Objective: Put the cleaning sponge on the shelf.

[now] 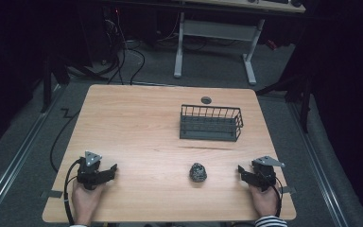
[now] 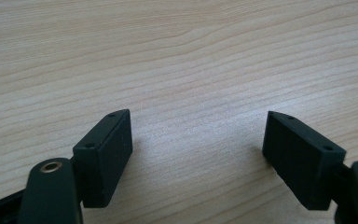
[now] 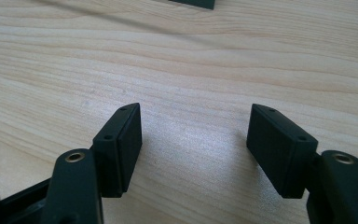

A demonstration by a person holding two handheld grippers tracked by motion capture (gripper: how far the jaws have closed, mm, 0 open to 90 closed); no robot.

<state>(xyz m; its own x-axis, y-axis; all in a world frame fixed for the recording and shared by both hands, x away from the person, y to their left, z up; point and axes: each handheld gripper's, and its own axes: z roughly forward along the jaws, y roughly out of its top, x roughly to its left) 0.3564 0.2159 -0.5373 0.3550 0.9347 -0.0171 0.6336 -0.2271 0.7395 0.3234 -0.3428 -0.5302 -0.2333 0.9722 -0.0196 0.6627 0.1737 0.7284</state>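
Both the left gripper and right gripper are being rested wide open and empty, so the crumpled ball, sitting between them nearer the right, is probably best being approached low and squeezed gently.

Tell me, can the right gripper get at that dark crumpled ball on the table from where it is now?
Probably yes. The right gripper is open, and bare table lies between it and the crumpled ball; the wire basket stands farther back, out of the way.
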